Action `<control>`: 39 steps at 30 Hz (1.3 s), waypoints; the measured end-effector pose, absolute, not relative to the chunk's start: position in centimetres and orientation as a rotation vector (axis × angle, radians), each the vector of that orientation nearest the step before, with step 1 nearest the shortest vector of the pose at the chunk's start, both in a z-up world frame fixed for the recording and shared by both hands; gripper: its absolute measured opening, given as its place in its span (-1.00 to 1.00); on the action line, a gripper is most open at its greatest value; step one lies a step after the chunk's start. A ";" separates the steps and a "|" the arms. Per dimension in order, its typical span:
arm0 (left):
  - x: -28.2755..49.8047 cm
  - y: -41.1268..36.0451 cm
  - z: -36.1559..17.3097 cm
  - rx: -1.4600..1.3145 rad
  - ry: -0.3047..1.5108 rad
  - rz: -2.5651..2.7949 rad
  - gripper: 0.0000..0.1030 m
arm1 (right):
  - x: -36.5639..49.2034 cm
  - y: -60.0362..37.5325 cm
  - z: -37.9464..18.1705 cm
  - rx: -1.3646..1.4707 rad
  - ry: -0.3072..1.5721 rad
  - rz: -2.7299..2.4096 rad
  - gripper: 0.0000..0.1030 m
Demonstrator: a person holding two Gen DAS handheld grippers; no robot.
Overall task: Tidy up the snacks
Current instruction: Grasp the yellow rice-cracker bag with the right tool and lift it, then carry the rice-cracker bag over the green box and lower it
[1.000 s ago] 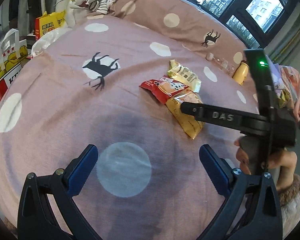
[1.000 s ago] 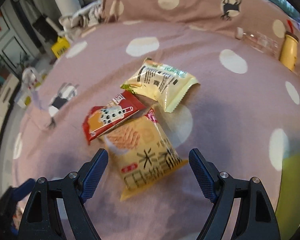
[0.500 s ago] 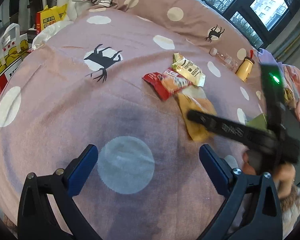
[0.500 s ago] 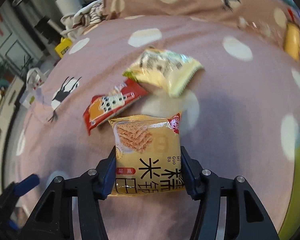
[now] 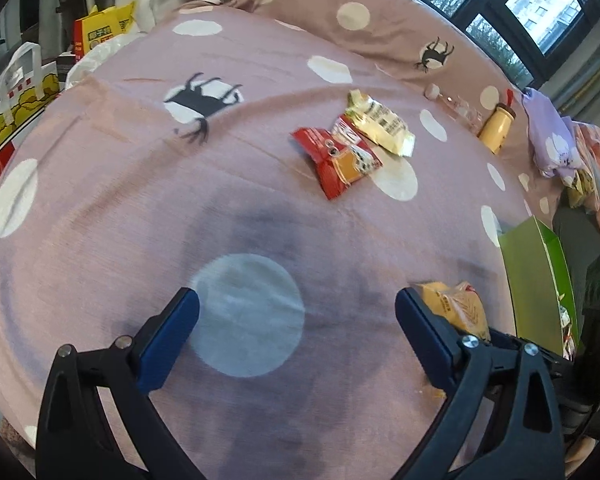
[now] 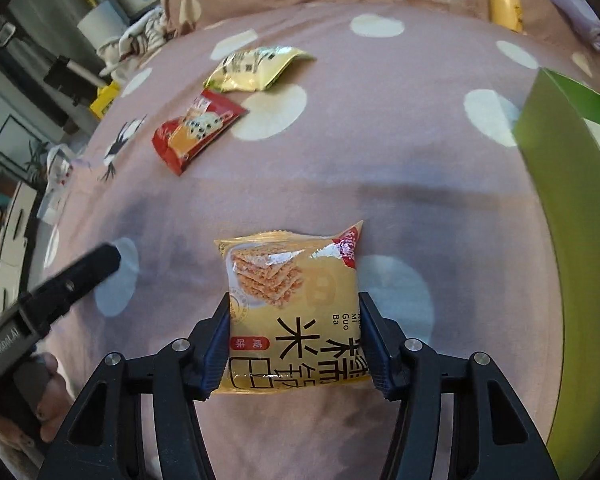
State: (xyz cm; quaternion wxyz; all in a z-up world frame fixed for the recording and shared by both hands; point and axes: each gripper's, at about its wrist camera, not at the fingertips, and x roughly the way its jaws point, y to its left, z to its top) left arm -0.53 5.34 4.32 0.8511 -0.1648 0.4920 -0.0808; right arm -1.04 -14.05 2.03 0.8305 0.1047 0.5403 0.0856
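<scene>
— Pink polka-dot bedspread fills both our views. Where do we have the rice-cracker packet?

— We have it in the right gripper. Its blue pads press on both side edges of the orange packet, which hangs clear above the bedspread, print facing us. The jaws have just eased out slightly, yet the packet sits clamped between them.

— And our left gripper?

— Released; its jaws stand wide with only a pale dot of the bedspread between them. They have just narrowed slightly, with nothing in them. From that view, we see the orange packet peeking out behind the right-hand finger.

— What else do we see lying about?

— Farther off on the bed, the red snack packet lies touching the pale yellow packet, which sits just beyond it. To the right, near the held packet, stands the green box, open at the top. We can make out something inside it from the left view, too small to tell. At the far right of the bed a yellow bottle stands beside a clear bottle lying on its side.

— And the hand?

— We glimpse fingers around the left gripper's handle at the near left of the right view.
</scene>
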 end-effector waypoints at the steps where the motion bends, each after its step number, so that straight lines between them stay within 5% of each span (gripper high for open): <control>1: -0.7 5.1 4.3 -0.350 1.032 -0.181 0.83 | -1.2 -14.4 2.2 0.242 1.135 0.194 0.25; 14: -1.9 1.4 4.5 -0.436 1.048 -0.480 0.43 | -1.9 -17.8 3.9 0.448 1.010 0.271 0.37; 20: -2.5 -1.0 4.3 -0.446 1.067 -0.555 0.05 | -1.9 -17.9 3.3 0.460 1.036 0.282 0.00; 28: -2.2 -2.9 3.5 -0.421 1.088 -0.589 -0.21 | -1.3 -17.7 1.8 0.489 1.097 0.274 -0.07; 39: -2.6 -5.5 5.5 -0.301 1.010 -0.586 -0.24 | -2.3 -18.0 3.6 0.483 1.045 0.252 -0.06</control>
